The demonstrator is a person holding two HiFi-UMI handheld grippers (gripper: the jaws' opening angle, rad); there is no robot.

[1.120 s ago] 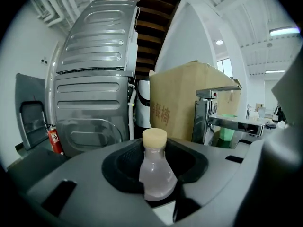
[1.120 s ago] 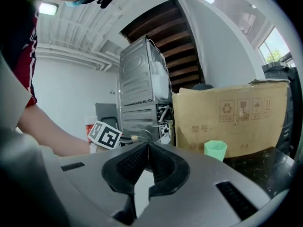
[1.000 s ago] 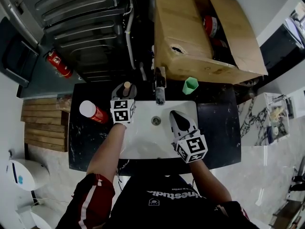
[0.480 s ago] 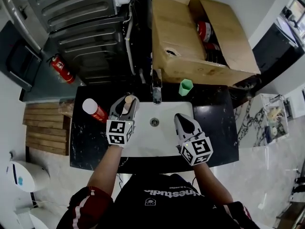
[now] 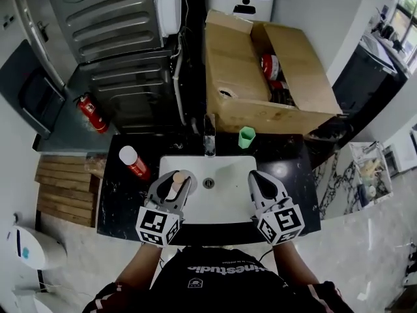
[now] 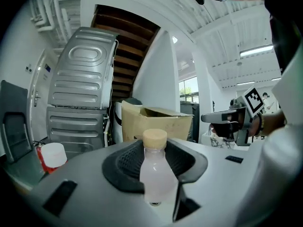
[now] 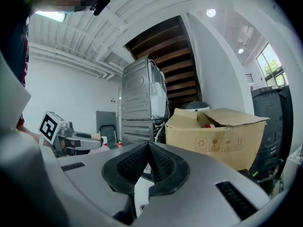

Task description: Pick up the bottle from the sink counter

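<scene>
A small clear bottle (image 6: 154, 176) with a tan cap (image 6: 155, 137) stands upright between the dark pads of my left gripper (image 6: 155, 151), which is shut on its body. From the head view the bottle (image 5: 176, 181) and left gripper (image 5: 174, 184) hang over the near left part of the white sink (image 5: 225, 204), off the black counter (image 5: 120, 197). My right gripper (image 5: 256, 177) hovers over the sink's right side, jaws pressed together with nothing in them; its closed tips (image 7: 148, 146) show in the right gripper view.
A red can with a white cap (image 5: 133, 162) stands on the counter at the left. A faucet (image 5: 209, 135) and a green cup (image 5: 246, 137) sit behind the sink. A big open cardboard box (image 5: 260, 77) is behind them. A fire extinguisher (image 5: 91, 113) lies at far left.
The left gripper has come away from the back-left counter with the bottle, toward the person and over the sink's near edge. The right gripper has drawn back too.
</scene>
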